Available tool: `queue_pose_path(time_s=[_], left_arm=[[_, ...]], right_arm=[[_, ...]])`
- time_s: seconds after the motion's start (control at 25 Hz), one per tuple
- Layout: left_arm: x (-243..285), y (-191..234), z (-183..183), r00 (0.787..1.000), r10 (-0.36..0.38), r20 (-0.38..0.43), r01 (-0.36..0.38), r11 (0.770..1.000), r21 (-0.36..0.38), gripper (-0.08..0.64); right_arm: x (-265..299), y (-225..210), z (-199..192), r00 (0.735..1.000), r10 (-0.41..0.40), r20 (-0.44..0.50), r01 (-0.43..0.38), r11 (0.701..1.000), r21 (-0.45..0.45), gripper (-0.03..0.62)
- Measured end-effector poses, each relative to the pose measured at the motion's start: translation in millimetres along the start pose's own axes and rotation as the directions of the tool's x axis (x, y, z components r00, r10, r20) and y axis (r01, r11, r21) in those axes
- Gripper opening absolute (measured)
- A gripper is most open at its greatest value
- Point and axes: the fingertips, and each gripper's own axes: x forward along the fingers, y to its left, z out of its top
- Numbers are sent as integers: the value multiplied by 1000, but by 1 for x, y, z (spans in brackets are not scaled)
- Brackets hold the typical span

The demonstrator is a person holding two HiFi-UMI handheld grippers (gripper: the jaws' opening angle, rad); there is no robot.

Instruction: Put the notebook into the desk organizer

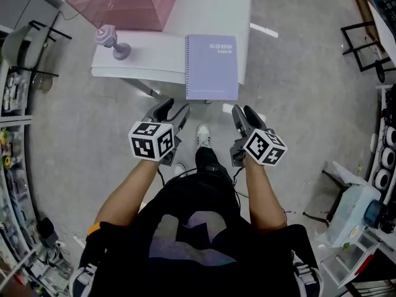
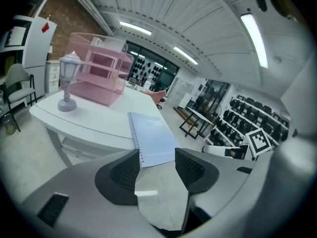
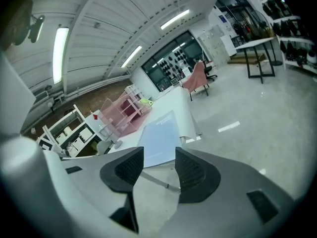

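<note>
1. Left tongs (image 1: 173,111) and right tongs (image 1: 244,111) hang spread and empty, short of the desk (image 1: 158,60).
2. Notebook (image 1: 211,67) lies flat at the desk's near right corner, untouched.
3. Desk organizer (image 1: 127,2) stands far left; grasping and placing are both left.

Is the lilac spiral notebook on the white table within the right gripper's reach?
Probably yes: the right gripper is open and empty; the lilac spiral notebook lies ahead at the near edge of the white table, nothing between.

Lilac spiral notebook (image 1: 211,67) lying flat, closed, pink organizer (image 1: 127,2) nearby
</note>
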Motion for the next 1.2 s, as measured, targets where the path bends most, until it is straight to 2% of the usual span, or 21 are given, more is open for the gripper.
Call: queue_pose_path(time_s=[0.28,0.72,0.88,0.92,1.0,1.2], left_arm=[[52,31,-15,996,-13,-93,-2,987,-159,233],[89,41,-27,989,-60,-137,19,959,-283,242],[95,37,-34,985,-72,-156,21,952,-304,241],[96,37,-35,985,-69,-159,18,952,-304,223],[97,36,-36,985,-63,-161,13,955,-296,139],[93,34,-34,986,-42,-162,-1,967,-257,102]], right_arm=[[45,-34,1,999,4,-42,2,987,161,231],[83,-52,-11,995,51,-89,-21,951,309,249],[86,-51,-16,991,77,-108,-35,936,351,231],[86,-51,-17,991,79,-111,-35,934,356,197],[86,-49,-17,991,77,-113,-32,934,355,154],[83,-45,-17,989,52,-136,-6,948,318,107]])
